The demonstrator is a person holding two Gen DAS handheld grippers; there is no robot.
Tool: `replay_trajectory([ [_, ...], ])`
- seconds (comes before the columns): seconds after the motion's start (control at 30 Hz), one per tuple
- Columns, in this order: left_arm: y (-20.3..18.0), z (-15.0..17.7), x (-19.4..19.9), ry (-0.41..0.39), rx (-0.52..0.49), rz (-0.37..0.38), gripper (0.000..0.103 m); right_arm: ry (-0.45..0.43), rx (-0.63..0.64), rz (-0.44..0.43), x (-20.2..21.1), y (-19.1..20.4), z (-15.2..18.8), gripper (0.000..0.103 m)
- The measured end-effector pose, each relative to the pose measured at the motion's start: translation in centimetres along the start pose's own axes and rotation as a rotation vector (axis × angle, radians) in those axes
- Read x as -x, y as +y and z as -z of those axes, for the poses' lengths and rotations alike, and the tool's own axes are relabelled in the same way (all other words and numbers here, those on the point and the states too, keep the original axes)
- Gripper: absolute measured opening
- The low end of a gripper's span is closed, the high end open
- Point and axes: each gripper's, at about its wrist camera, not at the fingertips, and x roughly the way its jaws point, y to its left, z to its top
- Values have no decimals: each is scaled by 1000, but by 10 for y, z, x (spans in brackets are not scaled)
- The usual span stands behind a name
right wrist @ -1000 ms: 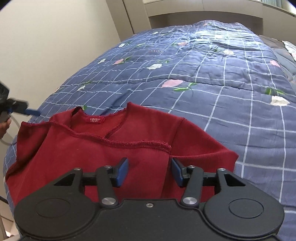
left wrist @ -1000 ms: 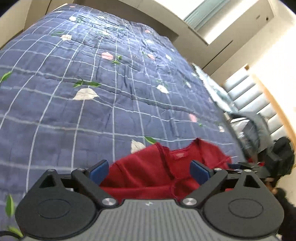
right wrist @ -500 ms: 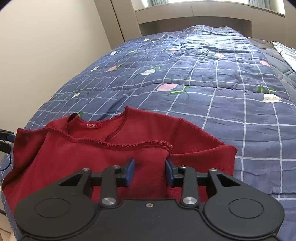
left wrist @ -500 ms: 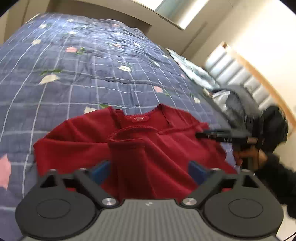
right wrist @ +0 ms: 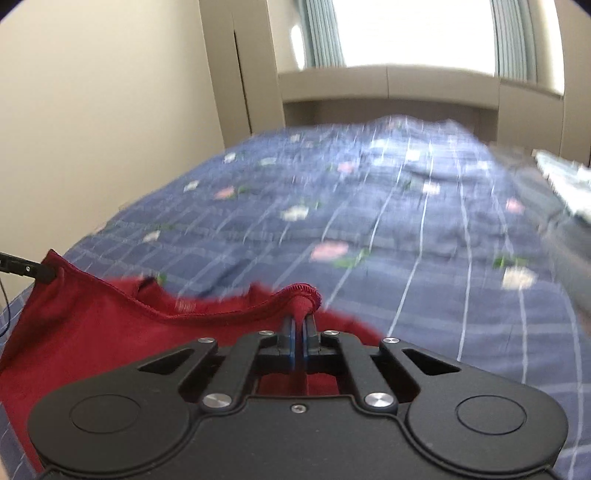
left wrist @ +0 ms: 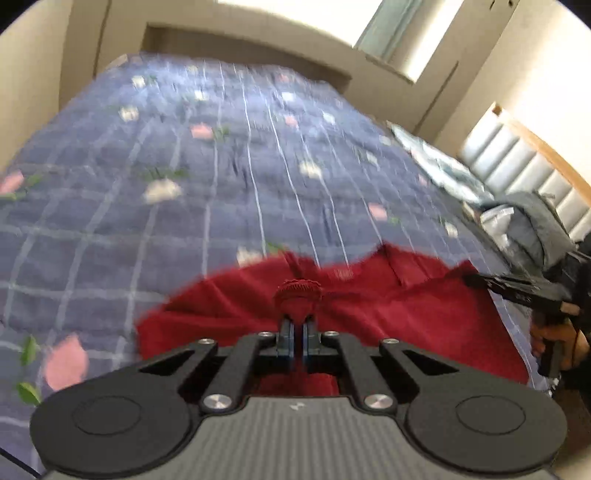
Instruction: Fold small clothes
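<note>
1. Blue checked quilt (left wrist: 229, 192) with pink and white flowers covers a bed that runs back to a beige headboard wall (left wrist: 258, 48) and a bright window (right wrist: 413, 33).
2. Both views are blurred.
3. On the near end of the quilt lies a red top (left wrist: 424, 314), its neck opening and a small label facing the far side of the bed.
4. Left tool (left wrist: 298, 325) has just been closing and its jaws now stand together, clamped on a bunched fold of the top's hemmed edge; red cloth bulges just past the blue pads (left wrist: 288, 338).
5. Right tool (right wrist: 299, 325) has likewise just been closing and is clamped on the same stitched hem, which curls over its tips.
6. In the right wrist view the hem sags in a curve from the right tool across to the left tool's black tip, which pinches the cloth at the far left of that view.
7. In the left wrist view the right tool reaches in from the right edge, its tip on a raised corner of the top, with a hand (left wrist: 554, 334) on its grip.
8. Between the two tools the upper layer of the top is lifted off the layer that lies flat on the quilt.
9. Beside the bed on the right stand a padded grey headboard (left wrist: 524, 166) and a grey bundle (left wrist: 532, 225).
</note>
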Motion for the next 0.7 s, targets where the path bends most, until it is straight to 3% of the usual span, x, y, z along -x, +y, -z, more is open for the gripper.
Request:
replay_trajectory([
  [0.2,12,-25,-1,-123,-6,-79,3,-2,28,49,-35,-6,-27,2],
  [0.37,32,-27,-39,-73,41,-150,3,91,56,83,-77,-4,-21,2],
  [0.57,47,-12,-65,-50,56,-184,3,94,71,100,-85,-7,-3,5],
  [0.63,46,-11,-65,-52,31,-192,4,83,74,113,-82,-8,-2,17],
  [0.67,45,-11,-65,-51,28,-207,7,74,79,121,-79,-6,-2,21],
  [0.7,42,-11,-64,-48,32,-223,15,65,87,129,-75,-5,-1,31],
])
